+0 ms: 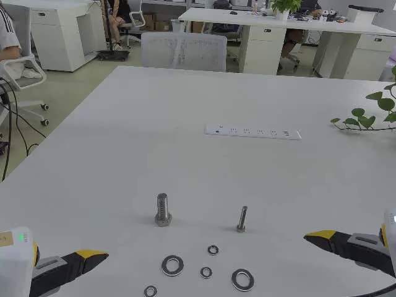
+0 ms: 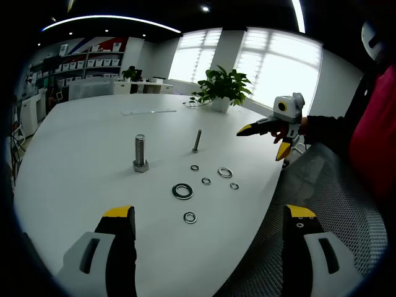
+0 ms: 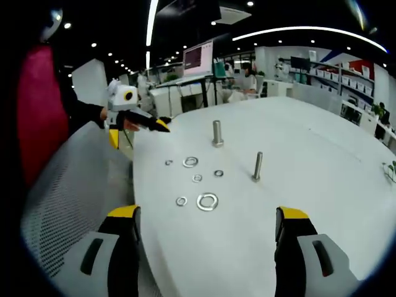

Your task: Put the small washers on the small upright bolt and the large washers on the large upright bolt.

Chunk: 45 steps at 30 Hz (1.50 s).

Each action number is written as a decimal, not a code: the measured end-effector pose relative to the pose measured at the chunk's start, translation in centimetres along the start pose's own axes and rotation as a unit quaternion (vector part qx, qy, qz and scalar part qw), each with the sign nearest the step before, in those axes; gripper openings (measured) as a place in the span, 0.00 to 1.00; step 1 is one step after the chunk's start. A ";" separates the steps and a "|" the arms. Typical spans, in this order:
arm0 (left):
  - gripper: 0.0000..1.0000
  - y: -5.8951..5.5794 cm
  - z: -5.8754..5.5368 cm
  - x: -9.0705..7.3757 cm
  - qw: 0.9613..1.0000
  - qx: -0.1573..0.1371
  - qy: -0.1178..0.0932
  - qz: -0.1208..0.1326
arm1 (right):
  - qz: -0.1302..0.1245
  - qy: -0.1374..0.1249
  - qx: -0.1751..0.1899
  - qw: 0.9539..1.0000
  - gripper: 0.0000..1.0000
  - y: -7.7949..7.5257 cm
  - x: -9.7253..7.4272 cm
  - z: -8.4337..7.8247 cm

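Washers lie loose on the white tabletop (image 1: 185, 124), at 6 o'clock from both bolts in the head view: two large steel washers (image 1: 172, 265) (image 1: 242, 279) and three small steel washers (image 1: 213, 250) (image 1: 206, 272) (image 1: 150, 291). The large steel hex bolt (image 1: 163, 210) stands upright on its head at 9 o'clock from the small steel bolt (image 1: 241, 219), also upright, the two well apart. The yellow-tipped left gripper (image 2: 208, 213), at 9 o'clock of the washers, and the yellow-tipped right gripper (image 3: 207, 213), at 3 o'clock, are both spread wide, grasping nothing.
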State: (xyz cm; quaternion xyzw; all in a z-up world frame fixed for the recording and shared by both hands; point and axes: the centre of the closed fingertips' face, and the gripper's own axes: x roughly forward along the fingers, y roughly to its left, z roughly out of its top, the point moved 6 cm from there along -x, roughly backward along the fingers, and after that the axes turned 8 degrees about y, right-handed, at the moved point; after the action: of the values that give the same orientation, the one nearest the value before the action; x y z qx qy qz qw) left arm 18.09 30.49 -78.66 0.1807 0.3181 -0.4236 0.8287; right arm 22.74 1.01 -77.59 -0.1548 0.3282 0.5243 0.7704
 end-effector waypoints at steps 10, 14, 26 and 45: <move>0.99 0.5 -0.3 0.0 1.000 0.000 0.006 0.002 | -0.001 0.001 0.001 1.000 0.90 -0.1 0.0 -0.1; 0.99 0.6 -0.4 0.1 1.000 0.000 0.010 0.002 | 0.000 0.002 0.000 1.000 0.90 0.0 0.0 -0.1; 0.98 0.6 -0.2 0.3 1.000 0.003 0.015 0.000 | -0.003 0.009 -0.003 1.000 0.90 0.0 -0.1 -0.2; 0.96 0.4 0.0 0.6 1.000 0.004 0.023 -0.010 | 0.002 0.067 -0.089 0.994 0.89 -0.4 0.5 0.0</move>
State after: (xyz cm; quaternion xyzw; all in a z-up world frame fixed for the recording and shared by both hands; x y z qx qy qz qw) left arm 18.72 30.38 -79.11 0.1904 0.3376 -0.4285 0.8162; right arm 23.25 1.21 -77.93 -0.2571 0.3316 0.5415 0.7285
